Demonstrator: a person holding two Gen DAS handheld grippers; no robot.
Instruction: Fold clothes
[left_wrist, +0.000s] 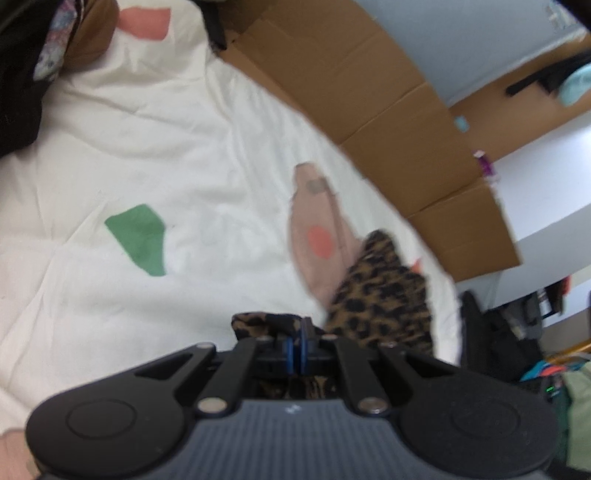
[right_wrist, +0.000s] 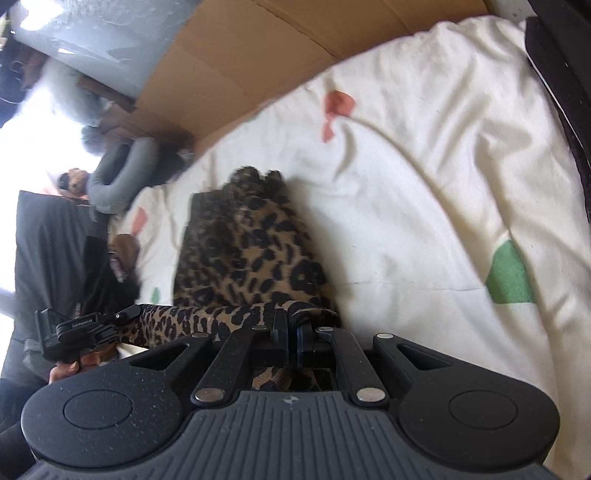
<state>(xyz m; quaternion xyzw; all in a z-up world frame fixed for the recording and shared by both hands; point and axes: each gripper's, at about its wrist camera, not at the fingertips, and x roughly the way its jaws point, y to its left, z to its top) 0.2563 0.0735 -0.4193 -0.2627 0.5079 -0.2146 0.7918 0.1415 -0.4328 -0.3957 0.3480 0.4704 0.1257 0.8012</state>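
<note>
A leopard-print garment (right_wrist: 247, 254) lies bunched on a white bedsheet (right_wrist: 424, 184) with red and green patches. My right gripper (right_wrist: 291, 332) is shut on one end of its near edge. That edge stretches left to my left gripper (right_wrist: 125, 314), held in a hand, which grips the other end. In the left wrist view my left gripper (left_wrist: 299, 336) is shut on leopard-print cloth (left_wrist: 384, 295), which trails off to the right. A pink garment (left_wrist: 317, 225) with an orange spot lies flat on the sheet (left_wrist: 184, 147) just beyond it.
Flattened cardboard (left_wrist: 369, 92) runs along the bed's far side. Dark clothing (left_wrist: 18, 92) and a brown item are piled at the upper left of the left wrist view. A grey neck pillow (right_wrist: 118, 173) and dark bags lie off the bed's end.
</note>
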